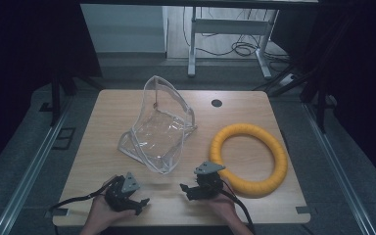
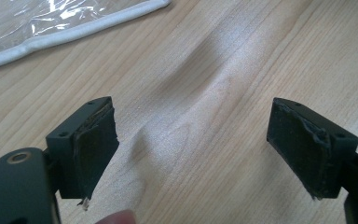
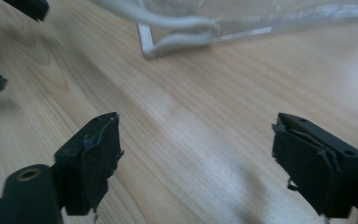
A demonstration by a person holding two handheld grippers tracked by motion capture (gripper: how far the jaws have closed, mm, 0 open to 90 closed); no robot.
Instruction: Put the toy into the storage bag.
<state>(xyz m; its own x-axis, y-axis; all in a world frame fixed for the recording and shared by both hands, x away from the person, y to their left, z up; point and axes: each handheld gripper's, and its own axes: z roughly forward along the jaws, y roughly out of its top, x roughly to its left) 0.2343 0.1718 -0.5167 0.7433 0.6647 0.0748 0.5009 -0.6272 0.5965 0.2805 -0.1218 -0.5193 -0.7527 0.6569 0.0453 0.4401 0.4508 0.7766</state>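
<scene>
- High view: a clear plastic pouch with white piping stands half-slumped near the middle of the wooden counter, and a yellow foam ring lies flat to its right, close to the counter's right edge.
- High view: the left gripper sits in a hand at the near left, just inside the front edge; bare wood separates it from the pouch's near corner.
- High view: the right gripper rests near the front edge too, its body just beside the ring's near-left curve. The two grippers face each other across a strip of open counter.
- Left gripper view: the jaws stand spread wide with nothing between them, only bare wood. The pouch's white edge crosses the upper left, well apart from the pads.
- Right gripper view: the jaws are likewise spread wide and pinch nothing. The pouch's folded white-trimmed corner lies ahead, apart from them, and the left gripper's dark jaw tips show at the far left.
</scene>
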